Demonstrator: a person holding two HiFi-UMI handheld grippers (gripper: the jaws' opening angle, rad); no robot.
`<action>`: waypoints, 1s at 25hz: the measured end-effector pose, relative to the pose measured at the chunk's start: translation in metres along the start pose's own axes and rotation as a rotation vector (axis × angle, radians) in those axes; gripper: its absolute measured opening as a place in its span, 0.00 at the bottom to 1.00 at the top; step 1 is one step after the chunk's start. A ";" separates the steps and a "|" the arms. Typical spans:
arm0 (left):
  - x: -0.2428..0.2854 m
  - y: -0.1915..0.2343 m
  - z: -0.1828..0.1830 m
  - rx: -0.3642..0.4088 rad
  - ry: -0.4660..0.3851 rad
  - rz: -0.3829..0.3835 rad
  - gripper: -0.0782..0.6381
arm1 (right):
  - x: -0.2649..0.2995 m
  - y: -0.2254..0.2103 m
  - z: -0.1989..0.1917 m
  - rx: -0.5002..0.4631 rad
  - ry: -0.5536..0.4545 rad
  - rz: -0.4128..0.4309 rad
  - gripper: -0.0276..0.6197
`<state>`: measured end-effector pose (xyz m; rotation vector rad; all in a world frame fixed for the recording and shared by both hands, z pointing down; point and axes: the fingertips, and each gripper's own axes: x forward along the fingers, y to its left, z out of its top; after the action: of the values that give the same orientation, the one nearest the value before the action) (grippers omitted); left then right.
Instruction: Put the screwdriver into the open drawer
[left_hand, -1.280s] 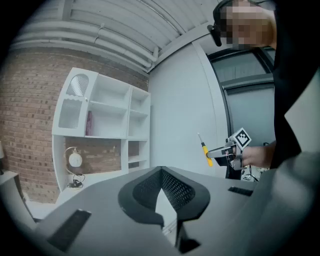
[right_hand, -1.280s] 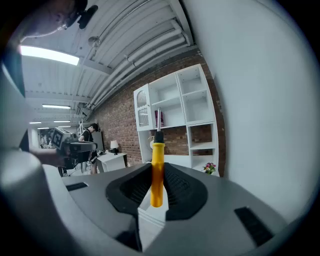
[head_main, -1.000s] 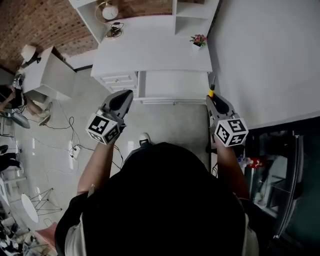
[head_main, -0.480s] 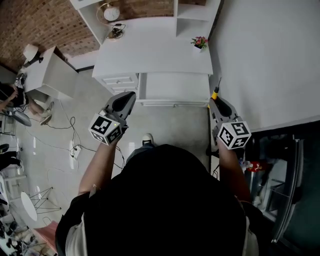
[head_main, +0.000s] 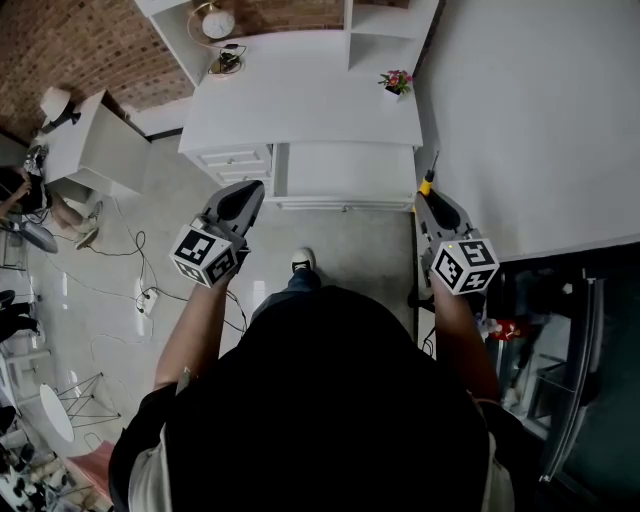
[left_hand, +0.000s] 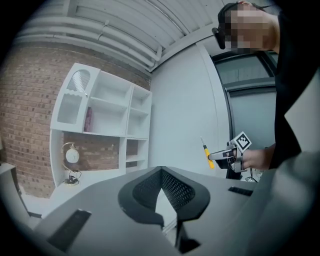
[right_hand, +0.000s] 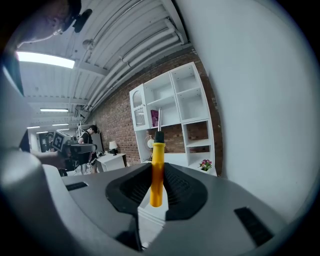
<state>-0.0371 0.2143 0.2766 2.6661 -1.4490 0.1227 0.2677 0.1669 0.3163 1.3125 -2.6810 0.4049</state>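
Note:
A yellow-handled screwdriver (head_main: 427, 179) (right_hand: 156, 172) stands upright in my right gripper (head_main: 430, 198) (right_hand: 157, 171), whose jaws are shut on its handle with the black shaft pointing up. The gripper hangs just off the right end of the open white drawer (head_main: 345, 172) under the desk (head_main: 300, 100). My left gripper (head_main: 240, 203) (left_hand: 161, 172) is shut and holds nothing; it hovers in front of the drawer's left end. From the left gripper view, the screwdriver (left_hand: 207, 155) and right gripper (left_hand: 227, 155) show to the right.
On the desk's far right corner sits a small flower pot (head_main: 397, 82), and a round lamp (head_main: 218, 22) sits on the shelf unit behind. Small shut drawers (head_main: 235, 160) flank the open one. A white wall (head_main: 520, 120) runs close on the right. Cables (head_main: 145, 300) lie on the floor at left.
The person's shoe has stepped a little toward the desk. Both grippers stay about where they were, the right one still holding the screwdriver.

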 end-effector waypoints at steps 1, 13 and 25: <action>0.001 0.002 0.000 -0.002 0.000 0.000 0.13 | 0.001 -0.001 0.001 0.000 0.001 -0.003 0.17; 0.032 0.039 -0.014 -0.025 0.026 -0.027 0.13 | 0.039 -0.012 0.002 0.002 0.031 -0.028 0.17; 0.070 0.099 -0.020 -0.036 0.070 -0.060 0.13 | 0.099 -0.027 0.016 0.012 0.044 -0.067 0.17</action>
<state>-0.0823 0.1052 0.3101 2.6453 -1.3373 0.1806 0.2283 0.0718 0.3288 1.3760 -2.5946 0.4374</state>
